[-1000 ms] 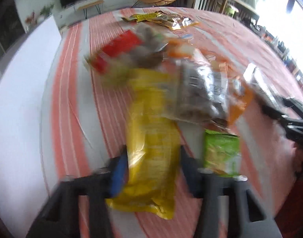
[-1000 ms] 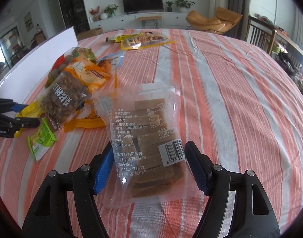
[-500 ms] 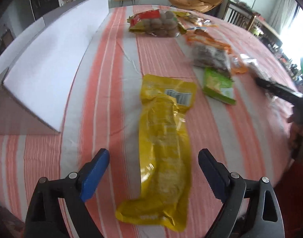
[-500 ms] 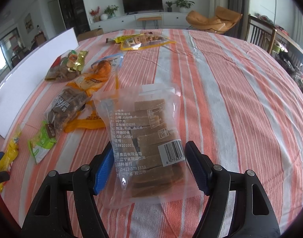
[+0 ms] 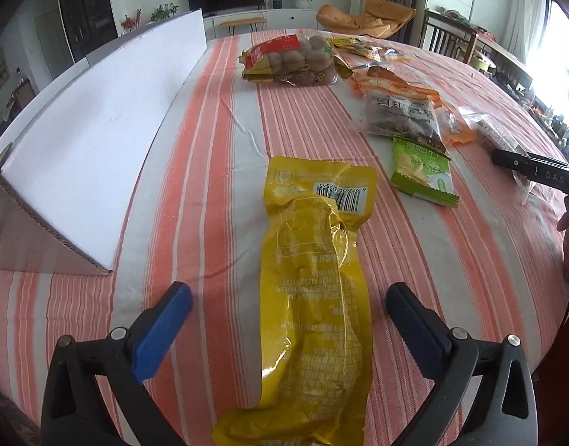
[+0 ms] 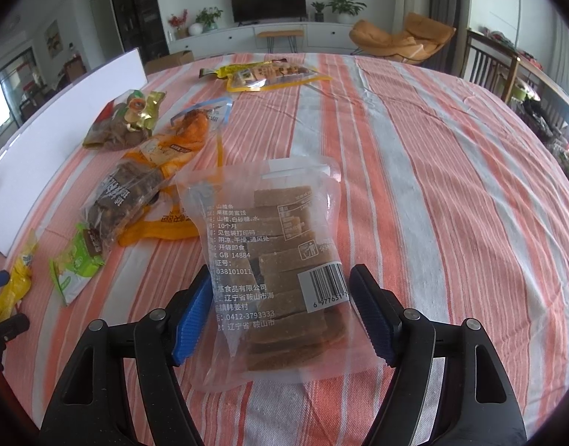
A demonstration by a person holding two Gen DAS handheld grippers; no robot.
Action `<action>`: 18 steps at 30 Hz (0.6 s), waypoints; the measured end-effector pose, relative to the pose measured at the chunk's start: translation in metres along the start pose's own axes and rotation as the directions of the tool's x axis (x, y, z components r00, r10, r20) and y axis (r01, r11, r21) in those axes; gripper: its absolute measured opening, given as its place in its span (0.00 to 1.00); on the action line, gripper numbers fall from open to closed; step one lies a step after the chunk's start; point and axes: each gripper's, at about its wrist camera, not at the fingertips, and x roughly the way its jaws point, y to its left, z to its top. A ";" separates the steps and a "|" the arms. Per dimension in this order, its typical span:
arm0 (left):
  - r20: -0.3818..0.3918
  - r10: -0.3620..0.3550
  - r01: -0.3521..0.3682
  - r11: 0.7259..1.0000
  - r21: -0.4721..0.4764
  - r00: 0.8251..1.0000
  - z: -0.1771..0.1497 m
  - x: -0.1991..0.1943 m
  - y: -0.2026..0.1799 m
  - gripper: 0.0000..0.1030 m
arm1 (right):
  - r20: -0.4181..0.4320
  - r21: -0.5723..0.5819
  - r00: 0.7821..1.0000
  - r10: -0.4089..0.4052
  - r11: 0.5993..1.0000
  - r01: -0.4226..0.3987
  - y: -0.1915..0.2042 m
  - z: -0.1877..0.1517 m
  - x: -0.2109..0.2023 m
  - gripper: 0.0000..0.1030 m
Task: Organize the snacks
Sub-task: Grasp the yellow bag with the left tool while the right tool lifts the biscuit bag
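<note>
A long yellow snack bag [image 5: 314, 282] lies flat on the striped tablecloth, between the wide-open fingers of my left gripper [image 5: 288, 319], which do not touch it. It also shows in the right wrist view [image 6: 15, 278] at the far left. My right gripper [image 6: 280, 316] straddles a clear bag of brown bars [image 6: 280, 264]; its blue pads sit at the bag's sides with the bag lying on the cloth. A small green packet [image 5: 422, 171], a dark nut bag [image 5: 399, 119] on an orange bag, and a bag of round brown snacks [image 5: 292, 61] lie further off.
A white cardboard box flap [image 5: 83, 141] stands along the left of the table. A yellow packet [image 6: 266, 74] lies at the far side. The table's near edge is close below both grippers. Chairs and a TV stand are beyond the table.
My left gripper let go of the yellow bag, opened wide and pulled back toward the table's near edge; the bag now lies on the cloth. The right gripper and clear bag stayed put.
</note>
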 end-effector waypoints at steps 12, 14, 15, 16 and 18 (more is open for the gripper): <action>0.041 0.001 -0.001 1.000 0.007 0.999 -0.004 -0.002 -0.001 1.00 | -0.009 -0.021 0.999 -0.032 0.999 0.031 0.005 0.000 0.002 0.75; 0.043 0.000 0.000 1.000 0.008 0.999 -0.005 -0.002 -0.001 1.00 | -0.010 -0.021 0.999 -0.034 0.999 0.034 0.005 0.001 0.002 0.76; 0.044 0.000 0.000 1.000 0.008 0.999 -0.005 -0.002 -0.001 1.00 | -0.010 -0.022 0.999 -0.035 0.999 0.034 0.005 0.001 0.002 0.76; 0.044 -0.001 0.001 1.000 0.009 0.999 -0.005 -0.002 -0.001 1.00 | -0.010 -0.022 0.999 -0.035 0.999 0.035 0.005 0.001 0.002 0.76; 0.035 -0.003 0.003 1.000 0.010 0.999 -0.004 -0.002 -0.001 1.00 | -0.011 -0.023 0.999 -0.035 0.999 0.035 0.005 0.001 0.002 0.76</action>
